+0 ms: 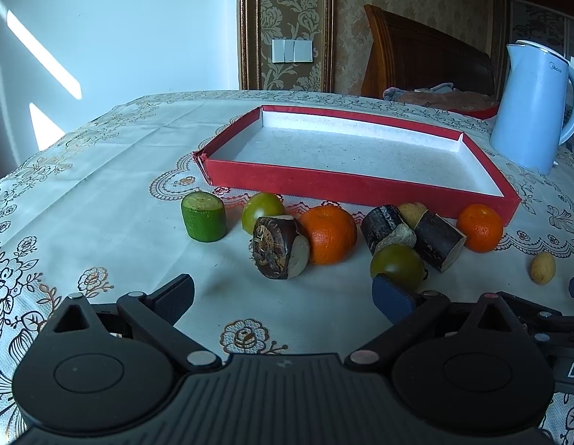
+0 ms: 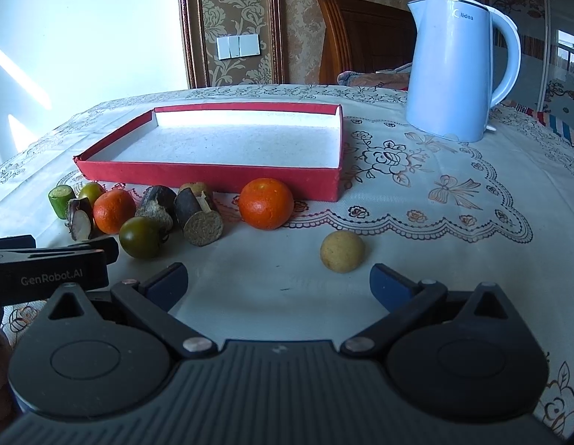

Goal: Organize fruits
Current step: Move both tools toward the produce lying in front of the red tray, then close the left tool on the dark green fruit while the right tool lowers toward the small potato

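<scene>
Glowing bright orange, dimpled round tangerine (image 2: 265,203) beside red tray (image 2: 212,176)

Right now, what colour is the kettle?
Light blue; the kettle shows best in the right wrist view.

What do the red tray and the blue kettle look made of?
Red tray: looks like cardboard, a matte red wrap outside and a speckled white paper lining; a frayed, split corner shows in the left wrist view. Blue kettle: probably smooth plastic or painted metal with a soft sheen; the look leaves that open. Its lid edge has a thin metallic-looking band.
</scene>
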The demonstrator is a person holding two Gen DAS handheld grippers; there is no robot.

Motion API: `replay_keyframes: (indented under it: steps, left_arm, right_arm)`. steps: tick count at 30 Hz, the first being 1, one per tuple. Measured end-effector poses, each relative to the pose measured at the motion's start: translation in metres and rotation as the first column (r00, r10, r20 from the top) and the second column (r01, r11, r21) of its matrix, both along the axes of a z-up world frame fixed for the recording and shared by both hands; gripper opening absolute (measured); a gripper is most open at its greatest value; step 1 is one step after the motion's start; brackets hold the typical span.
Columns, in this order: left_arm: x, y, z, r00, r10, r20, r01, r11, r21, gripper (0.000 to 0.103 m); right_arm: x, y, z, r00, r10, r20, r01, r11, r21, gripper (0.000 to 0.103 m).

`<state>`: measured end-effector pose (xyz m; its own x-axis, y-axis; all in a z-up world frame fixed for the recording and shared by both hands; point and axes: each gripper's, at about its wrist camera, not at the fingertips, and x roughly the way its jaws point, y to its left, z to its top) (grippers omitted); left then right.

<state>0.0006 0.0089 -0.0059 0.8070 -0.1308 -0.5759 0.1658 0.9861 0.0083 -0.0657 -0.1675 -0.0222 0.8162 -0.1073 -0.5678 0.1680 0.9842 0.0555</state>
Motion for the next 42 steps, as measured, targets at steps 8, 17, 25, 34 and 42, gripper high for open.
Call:
replay_keyframes:
  steps: [8, 17, 25, 34, 42]
  left_arm:
    - [-0.011, -0.004, 0.002, 0.997, -0.064, 0.038, 0.064, 0.998, -0.004, 0.103]
    - [-0.01, -0.011, 0.001, 0.993, -0.11, 0.029, 0.11, 0.994, 0.023, 0.103]
    - [-0.004, -0.012, -0.001, 0.993, -0.115, -0.007, 0.115, 0.993, 0.023, 0.103]
    - [-0.003, -0.009, -0.001, 0.993, -0.114, -0.011, 0.114, 0.993, 0.004, 0.103]
    - [0.0, -0.011, 0.0, 0.991, -0.13, -0.019, 0.129, 0.991, -0.017, 0.103]
  right_arm:
    - [-0.01, -0.008, 0.002, 1.0, 0.0, 0.01, 0.0, 1.0, -0.023, 0.103]
    - [-0.021, -0.029, 0.005, 0.999, -0.023, 0.043, 0.025, 0.999, -0.036, 0.103]
    - [-0.004, -0.038, 0.004, 1.0, -0.005, 0.021, 0.007, 0.998, -0.07, 0.103]
    - [0.002, -0.042, 0.003, 1.0, 0.003, 0.006, -0.002, 0.999, -0.047, 0.102]
    - [0.009, -0.047, 0.001, 1.0, 0.008, -0.014, -0.009, 0.999, -0.031, 0.096]
